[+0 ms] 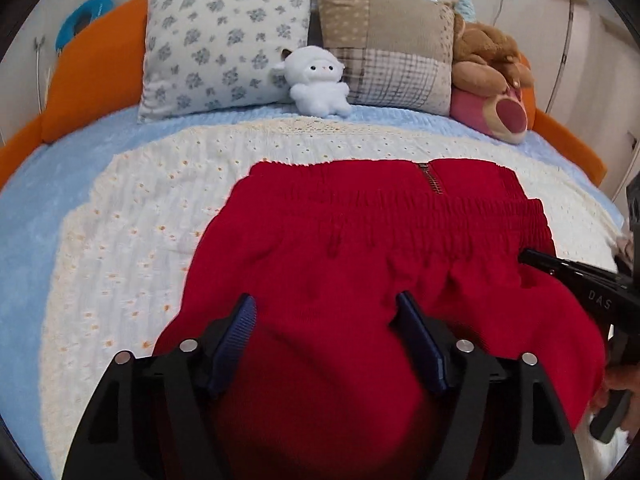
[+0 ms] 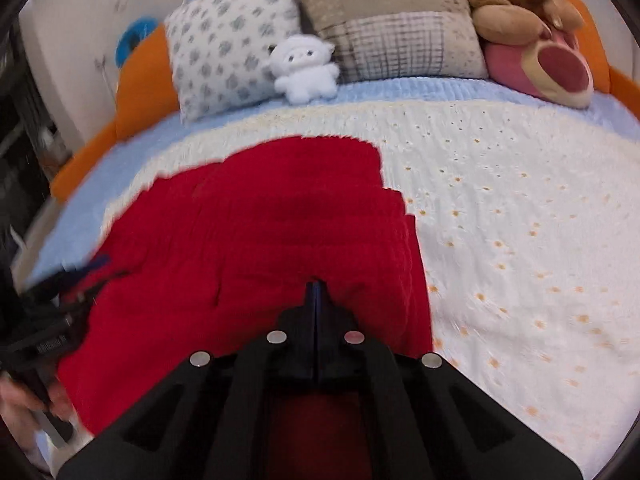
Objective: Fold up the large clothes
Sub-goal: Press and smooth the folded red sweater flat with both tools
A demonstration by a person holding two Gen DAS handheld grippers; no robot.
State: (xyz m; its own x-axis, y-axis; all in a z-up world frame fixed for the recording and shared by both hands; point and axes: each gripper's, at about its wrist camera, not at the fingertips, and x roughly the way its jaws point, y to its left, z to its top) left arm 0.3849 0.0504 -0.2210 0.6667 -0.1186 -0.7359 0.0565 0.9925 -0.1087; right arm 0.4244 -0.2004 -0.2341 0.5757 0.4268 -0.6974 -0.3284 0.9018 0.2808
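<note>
A red garment (image 1: 340, 240) with a gathered waistband and a short zipper (image 1: 434, 180) lies spread on the white eyelet cover (image 1: 132, 240) of a bed. My left gripper (image 1: 326, 300) hovers open over the near part of the red cloth; only the cloth below shows between its blue pads. In the right wrist view it appears blurred at the left edge (image 2: 92, 268). My right gripper (image 2: 316, 284) is shut, fingers pressed together, its tip over the red garment (image 2: 260, 232) near the right edge. Whether cloth is pinched is not visible. It enters the left wrist view from the right (image 1: 524, 258).
At the head of the bed stand a flowered pillow (image 1: 224, 40) and a patchwork pillow (image 1: 392, 48), with a white plush lamb (image 1: 318, 80), a brown bear (image 1: 488, 52) and a pink plush (image 1: 500, 116). An orange bed frame (image 1: 92, 72) rims the blue blanket (image 1: 32, 208).
</note>
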